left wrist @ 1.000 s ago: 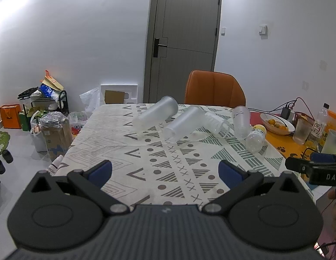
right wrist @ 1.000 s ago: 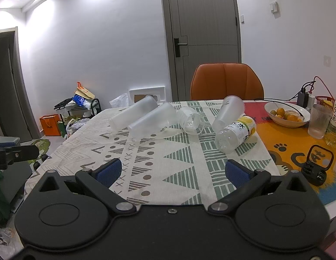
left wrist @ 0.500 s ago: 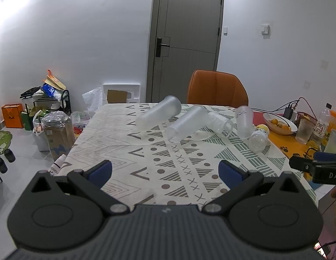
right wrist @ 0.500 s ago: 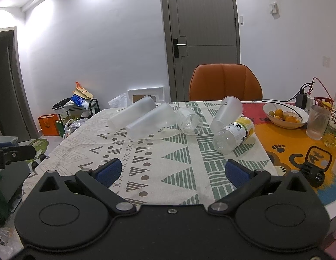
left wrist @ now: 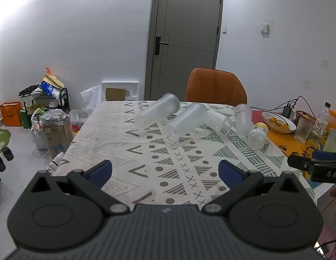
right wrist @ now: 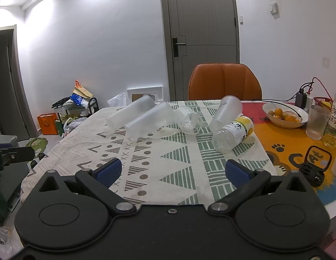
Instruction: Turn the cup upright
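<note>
— Four translucent cups are seen lying on their sides at the far half of the patterned tablecloth (right wrist: 172, 164). Can positions be recorded?

— Recorded from the right wrist view: a tall frosted cup (right wrist: 130, 113) is laid farthest left, a second frosted cup (right wrist: 151, 119) just beside it, a clear cup (right wrist: 188, 120) at centre with its mouth turned toward the camera, and a fourth cup (right wrist: 227, 112) to the right, leaned against a plastic bottle (right wrist: 234, 134) also on its side. None is stood upright.

— Gripper states?

— The left gripper (left wrist: 165, 170) is held wide open over the near edge of the cloth; nothing is gripped. The right gripper (right wrist: 172, 173) is likewise spread wide and empty, well apart from every cup.

— Other items?

— A bowl of oranges (right wrist: 285, 114) and a ribbed glass (right wrist: 317, 122) are noted at far right; an orange chair (right wrist: 224, 82) is placed behind the table.
</note>
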